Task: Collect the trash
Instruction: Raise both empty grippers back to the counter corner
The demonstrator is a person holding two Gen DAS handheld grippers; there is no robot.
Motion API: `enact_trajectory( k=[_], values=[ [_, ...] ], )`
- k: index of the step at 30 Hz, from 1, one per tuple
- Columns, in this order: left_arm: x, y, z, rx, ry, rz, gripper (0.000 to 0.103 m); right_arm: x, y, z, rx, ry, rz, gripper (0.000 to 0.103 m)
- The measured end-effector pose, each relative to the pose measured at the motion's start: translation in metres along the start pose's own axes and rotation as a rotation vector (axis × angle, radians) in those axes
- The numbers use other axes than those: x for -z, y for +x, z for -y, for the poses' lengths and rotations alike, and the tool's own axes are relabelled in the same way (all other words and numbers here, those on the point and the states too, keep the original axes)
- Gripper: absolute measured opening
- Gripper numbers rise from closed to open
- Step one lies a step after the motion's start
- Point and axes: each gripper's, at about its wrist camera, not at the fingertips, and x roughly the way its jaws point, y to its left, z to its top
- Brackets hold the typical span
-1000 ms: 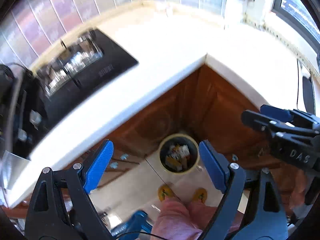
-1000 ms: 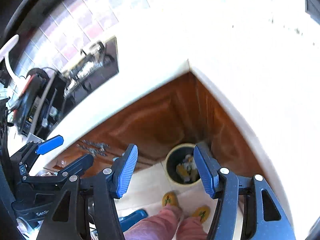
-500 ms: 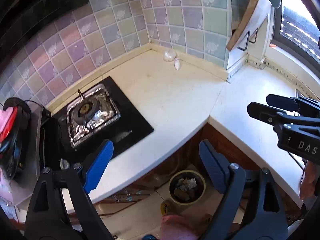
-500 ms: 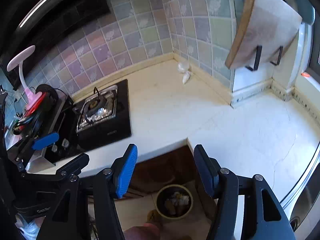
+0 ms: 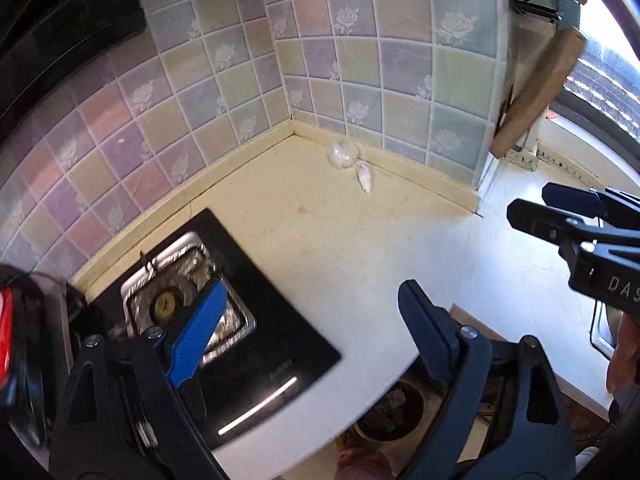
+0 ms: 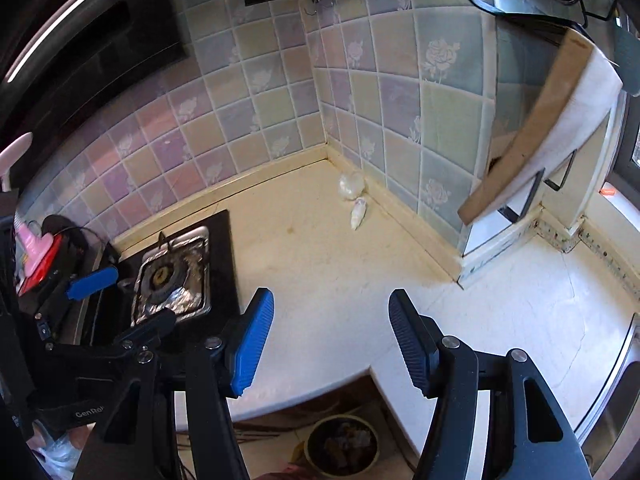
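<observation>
Two bits of white trash lie in the far corner of the cream counter: a crumpled clear wrapper (image 5: 342, 153) (image 6: 351, 185) and a small white twisted piece (image 5: 365, 176) (image 6: 358, 213) beside it. A round trash bin (image 6: 342, 445) (image 5: 390, 410) with scraps stands on the floor under the counter corner. My left gripper (image 5: 310, 322) is open and empty above the counter's front, also seen in the right wrist view (image 6: 120, 300). My right gripper (image 6: 330, 328) is open and empty, well short of the trash; it shows at the right in the left wrist view (image 5: 532, 208).
A black gas hob (image 5: 240, 320) (image 6: 176, 276) with foil round the burner sits left. A wooden cutting board (image 6: 532, 128) (image 5: 536, 92) leans on a rack at the right wall. A sink edge (image 6: 616, 396) is at far right. A red and pink item (image 6: 38, 256) stands far left.
Both grippers have risen and tilted up from facing the floor bin to facing the counter and tiled corner. The trash in the corner looms larger. Both stay open.
</observation>
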Motion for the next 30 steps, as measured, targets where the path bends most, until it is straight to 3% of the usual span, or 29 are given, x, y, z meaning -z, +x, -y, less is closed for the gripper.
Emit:
enact_trajectory(
  k=[14,21,30],
  values=[
    [-0.116,0.178,-0.045,0.096,0.161,-0.012,0.086,-0.096,0.162,0.0,0.166,0.121,-0.022,0.061],
    [-0.139,0.253,-0.049,0.113,0.213,0.022,0.086,-0.118,0.236,0.017,0.189,0.173,-0.044,0.061],
    [-0.138,0.315,-0.046,0.152,0.216,-0.002,0.084,-0.122,0.325,0.029,0.199,0.186,-0.103,0.061]
  ],
)
